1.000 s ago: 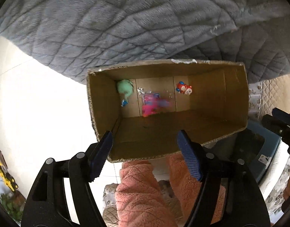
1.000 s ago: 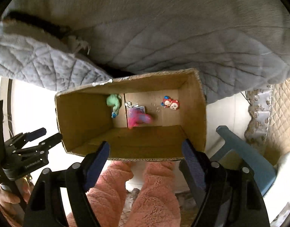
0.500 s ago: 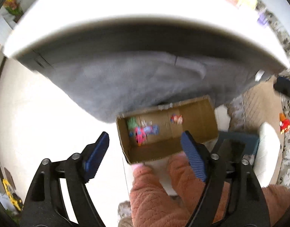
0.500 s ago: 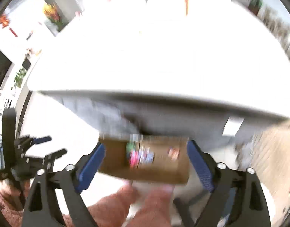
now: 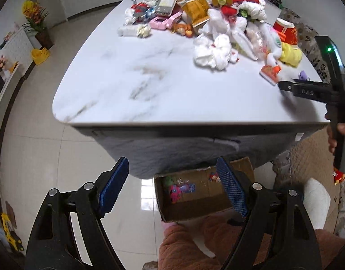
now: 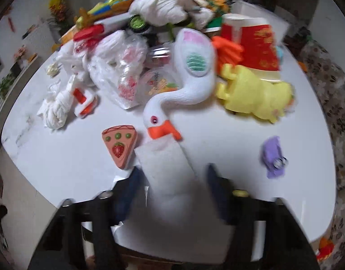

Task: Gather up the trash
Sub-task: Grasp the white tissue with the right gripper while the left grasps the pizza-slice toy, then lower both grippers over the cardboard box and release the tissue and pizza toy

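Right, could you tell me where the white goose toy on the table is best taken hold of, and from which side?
Probably by its thin curved neck, behind the head: the white goose toy lies flat and its oval body looks wide. Come from above, a finger on each side of the neck; a clear packet crowds its left.

Box (image 5: 195, 211) below table (image 5: 150, 85) — clutter (image 5: 208, 18) atop

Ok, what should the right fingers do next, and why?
Probably finish closing on the white scrap. The right gripper has just been closing with that scrap between its fingers, though blur hides whether they touch it yet. It looks like trash, unlike the goose toy and pizza-slice toy beside it.
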